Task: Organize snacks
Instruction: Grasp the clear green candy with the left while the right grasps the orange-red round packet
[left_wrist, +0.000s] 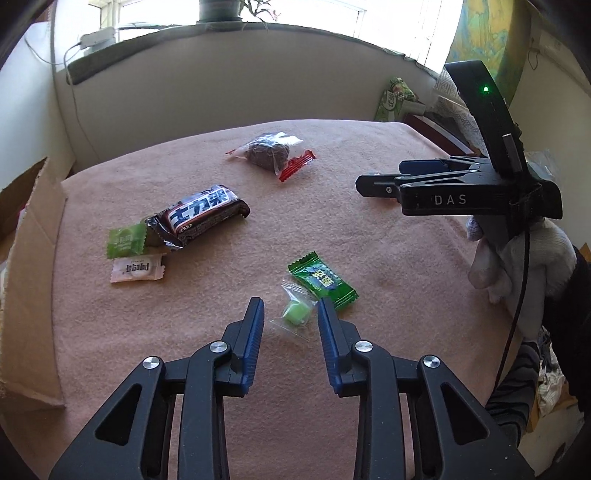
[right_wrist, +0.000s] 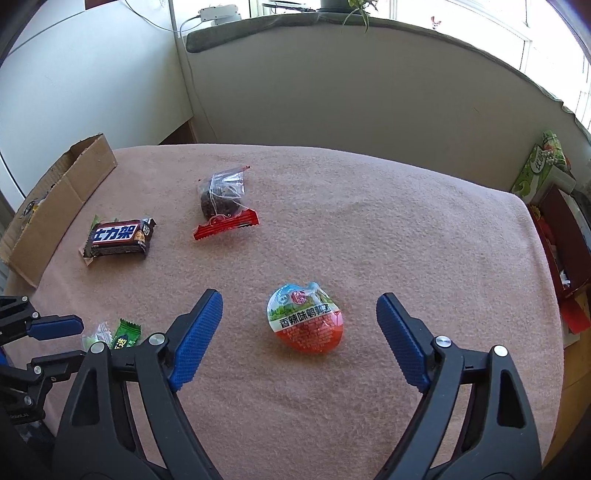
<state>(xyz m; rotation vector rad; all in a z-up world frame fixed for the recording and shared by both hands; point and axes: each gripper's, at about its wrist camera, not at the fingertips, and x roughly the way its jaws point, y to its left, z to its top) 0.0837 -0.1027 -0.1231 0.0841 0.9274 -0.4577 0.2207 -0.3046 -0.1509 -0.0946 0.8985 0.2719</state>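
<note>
Snacks lie scattered on a pink blanket (left_wrist: 369, 258). The left gripper (left_wrist: 291, 314) is spread, its fingers on either side of a clear-wrapped green candy (left_wrist: 295, 314), which touches a green packet (left_wrist: 325, 282) just beyond. The right gripper (right_wrist: 299, 314) is spread wide around a red egg-shaped pack (right_wrist: 306, 320) lying between its fingers, apart from both. Farther left, a chocolate bar (left_wrist: 203, 214) overlaps a pale green candy (left_wrist: 125, 240), with a white candy (left_wrist: 137, 268) just in front. A dark snack bag (left_wrist: 271, 153) sits at the far side. A cardboard box (right_wrist: 55, 199) stands at the left edge.
</note>
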